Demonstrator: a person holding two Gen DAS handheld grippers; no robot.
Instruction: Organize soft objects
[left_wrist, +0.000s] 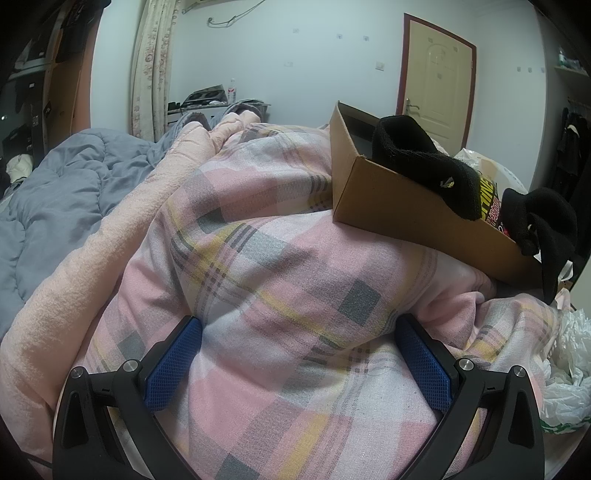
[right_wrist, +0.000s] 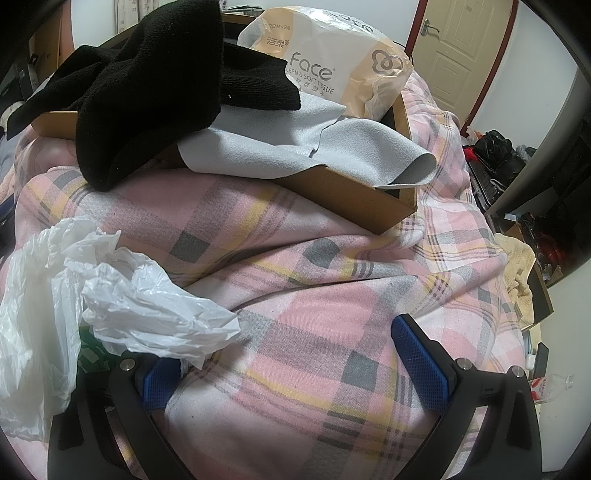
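Observation:
A brown cardboard box (left_wrist: 406, 206) sits on a pink plaid blanket (left_wrist: 277, 266). Two black socks (left_wrist: 436, 162) hang over its rim. In the right wrist view the box (right_wrist: 343, 192) holds black socks (right_wrist: 147, 92), a grey cloth (right_wrist: 295, 147) and a tissue pack (right_wrist: 332, 62). A crumpled white plastic bag (right_wrist: 110, 295) lies on the blanket (right_wrist: 332, 288) at the left, covering the left finger's tip. My left gripper (left_wrist: 295, 332) is open and empty over the blanket. My right gripper (right_wrist: 288, 339) is open, with the bag's edge against its left finger.
A grey quilt (left_wrist: 66, 192) and a peach blanket (left_wrist: 92, 277) lie at the left. A white plastic bag (left_wrist: 565, 369) is at the right edge of the left wrist view. A door (left_wrist: 436, 81) is at the back. Dark clutter (right_wrist: 517, 177) and a bottle (right_wrist: 546, 387) lie beside the bed.

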